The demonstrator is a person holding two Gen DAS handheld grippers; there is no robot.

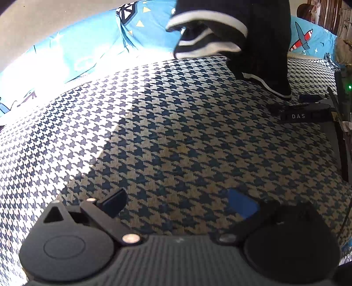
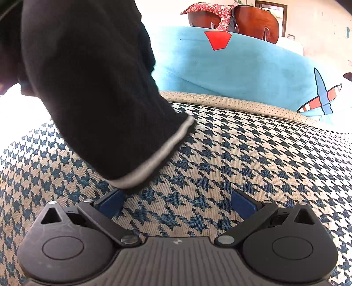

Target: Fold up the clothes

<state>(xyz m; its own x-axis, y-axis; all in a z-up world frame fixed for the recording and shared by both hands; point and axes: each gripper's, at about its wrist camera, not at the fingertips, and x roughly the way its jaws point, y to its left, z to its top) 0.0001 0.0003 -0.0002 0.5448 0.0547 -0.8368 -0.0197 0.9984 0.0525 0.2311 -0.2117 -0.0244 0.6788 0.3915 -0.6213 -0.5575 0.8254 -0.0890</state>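
Both tools spread and empty, left tool over bare houndstooth surface mid-frame, right tool just below the white-trimmed hem of the black garment hanging upper left, open cloth to the right.

A houndstooth cover filled the foreground. Behind it lay a blue airplane-print sheet. Beyond the sheet stood a brown wooden chair with red floral cloth draped over it.
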